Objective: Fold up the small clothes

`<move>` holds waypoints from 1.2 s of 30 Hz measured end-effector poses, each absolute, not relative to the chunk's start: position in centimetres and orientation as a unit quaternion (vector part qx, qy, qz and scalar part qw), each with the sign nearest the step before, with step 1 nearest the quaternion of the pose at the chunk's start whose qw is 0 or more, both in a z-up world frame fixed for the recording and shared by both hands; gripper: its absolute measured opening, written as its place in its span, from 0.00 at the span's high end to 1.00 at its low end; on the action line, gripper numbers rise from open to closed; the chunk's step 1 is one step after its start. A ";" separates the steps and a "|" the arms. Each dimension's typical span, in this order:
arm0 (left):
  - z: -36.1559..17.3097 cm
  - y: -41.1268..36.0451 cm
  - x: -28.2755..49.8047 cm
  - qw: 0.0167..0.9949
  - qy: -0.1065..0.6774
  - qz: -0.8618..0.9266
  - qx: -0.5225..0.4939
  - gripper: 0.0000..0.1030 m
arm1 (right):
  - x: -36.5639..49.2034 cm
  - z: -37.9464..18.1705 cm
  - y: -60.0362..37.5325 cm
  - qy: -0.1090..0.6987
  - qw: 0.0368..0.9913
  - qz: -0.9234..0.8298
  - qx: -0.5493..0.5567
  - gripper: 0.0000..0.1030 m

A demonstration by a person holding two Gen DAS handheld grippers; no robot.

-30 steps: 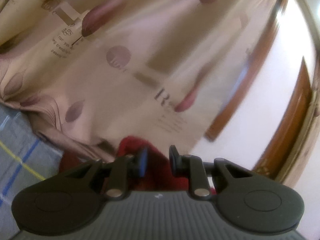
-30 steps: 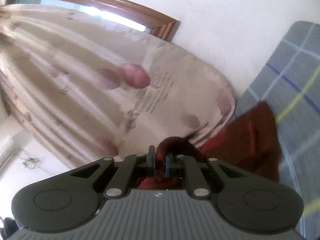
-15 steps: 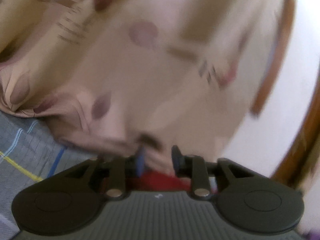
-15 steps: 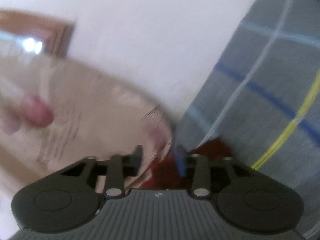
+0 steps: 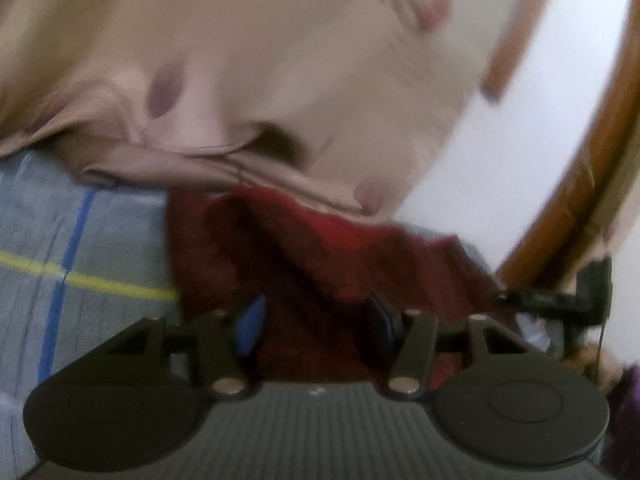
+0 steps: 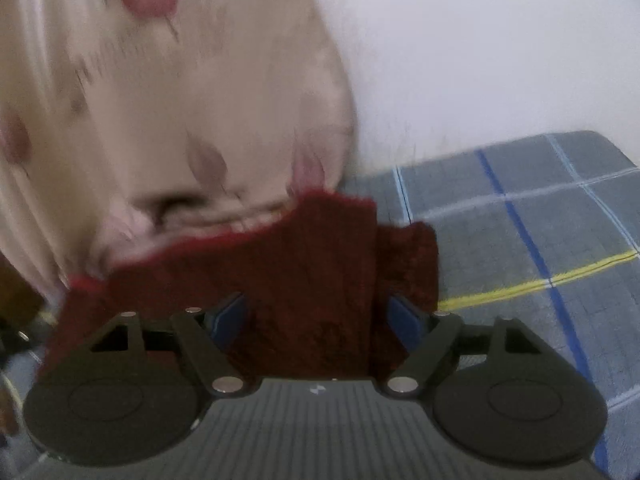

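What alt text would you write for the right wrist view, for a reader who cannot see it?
A dark red knitted garment lies on a grey checked bedcover, seen between the open fingers of the right gripper, whose jaws have just been opening. A beige patterned curtain hangs behind, against a white wall.

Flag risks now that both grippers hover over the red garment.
1. The red garment lies against the curtain; its hem could snag in the next fold.
2. Both views are blurred, so fold edges are hard to judge.
3. Left gripper and right gripper, jaws just opened, may grab bunched layers.
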State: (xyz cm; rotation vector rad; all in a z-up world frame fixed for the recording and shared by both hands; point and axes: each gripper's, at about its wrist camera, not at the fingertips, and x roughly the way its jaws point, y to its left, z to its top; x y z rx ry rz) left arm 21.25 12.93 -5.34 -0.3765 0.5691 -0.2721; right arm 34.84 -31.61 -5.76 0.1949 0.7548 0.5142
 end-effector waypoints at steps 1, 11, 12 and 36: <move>-5.4 12.8 21.9 0.933 0.285 -0.135 -0.176 0.47 | 35.1 -6.3 -31.1 0.369 0.889 0.255 0.091 0.38; -4.6 15.5 24.9 0.946 0.219 -0.056 -0.233 0.48 | 36.0 -8.1 -33.4 0.365 0.895 0.207 0.148 0.84; -4.6 16.1 24.6 0.943 0.212 -0.051 -0.253 0.48 | 36.0 -8.3 -33.7 0.366 0.893 0.209 0.158 0.84; -6.0 16.2 26.2 0.936 0.241 -0.146 -0.210 0.76 | 36.3 -10.3 -34.4 0.357 0.885 0.215 0.208 0.83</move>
